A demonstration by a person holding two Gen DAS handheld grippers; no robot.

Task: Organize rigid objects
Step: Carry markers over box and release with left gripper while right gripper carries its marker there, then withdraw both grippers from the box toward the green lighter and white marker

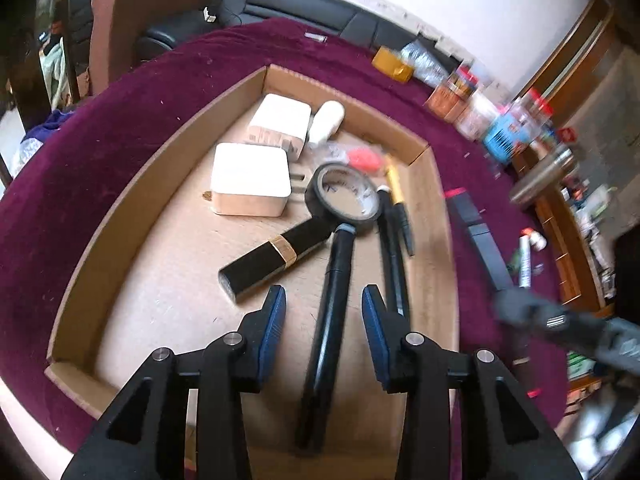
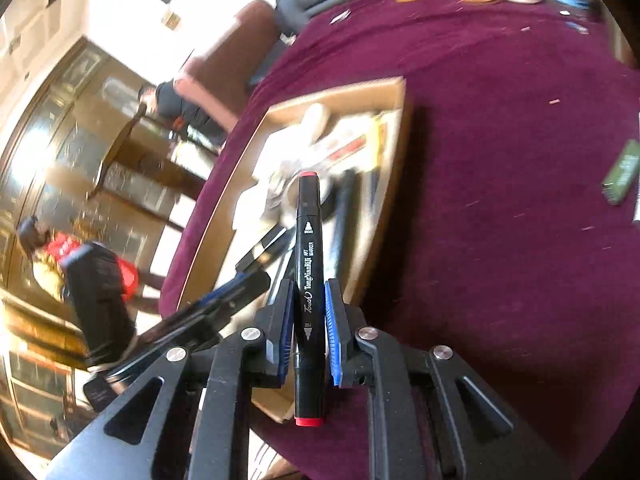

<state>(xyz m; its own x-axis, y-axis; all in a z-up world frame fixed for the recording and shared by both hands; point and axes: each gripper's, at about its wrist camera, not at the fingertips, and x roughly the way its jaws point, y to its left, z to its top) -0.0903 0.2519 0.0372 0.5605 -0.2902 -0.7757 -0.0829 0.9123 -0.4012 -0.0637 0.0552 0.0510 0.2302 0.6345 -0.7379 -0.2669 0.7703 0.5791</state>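
The black art marker [image 2: 309, 280] with red end caps is clamped between the blue pads of the right gripper [image 2: 308, 312], and it is held in the air above the near corner of the cardboard tray [image 2: 402, 128]. I judge that the step in hand is carrying this marker to the tray, where the other rigid objects already lie. The next move calls for lowering the marker over a bare part of the tray floor and then releasing it, without knocking the items there.

On the marker barrel I can read "Touch", "TongNianRUI", "ART MARKER" and "BROAD".

The left gripper [image 1: 324, 316] stands open above the tray, holding nothing. Between its fingers, lower down, lies a long black pen [image 1: 332, 312] on the tray floor. Beyond this pen lie a roll of black tape [image 1: 344, 196], a black-and-gold lipstick [image 1: 272, 258] and two white chargers [image 1: 251, 178].
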